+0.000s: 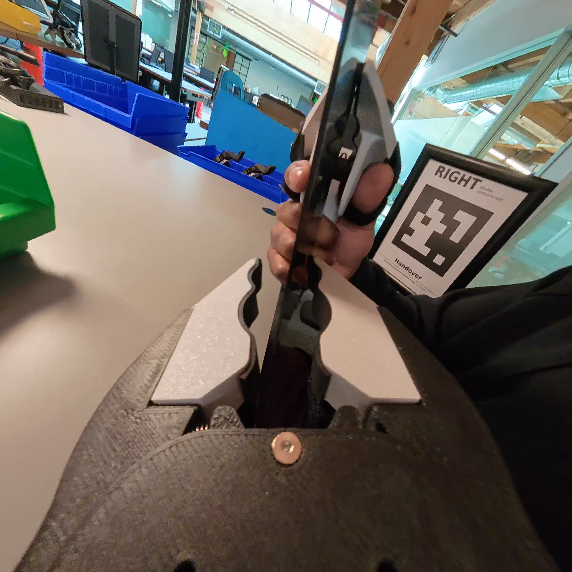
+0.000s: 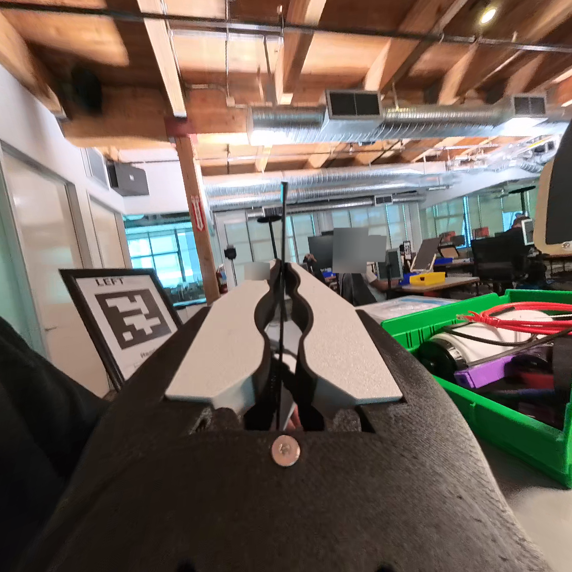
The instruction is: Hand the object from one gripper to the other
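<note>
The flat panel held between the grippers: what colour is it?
Glossy black panel, best seen in the left wrist view.

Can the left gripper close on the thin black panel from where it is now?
Probably yes. The black panel already runs down between the left gripper's open fingers, nothing between them. The right gripper grips it farther up, clear of that spot.

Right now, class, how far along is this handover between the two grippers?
Done: the right gripper is clamped on the thin black plate. In hand: the plate's lower end sits between the parted fingers of the left gripper. Left: whether that gripper closes or withdraws cannot be told here.
</note>
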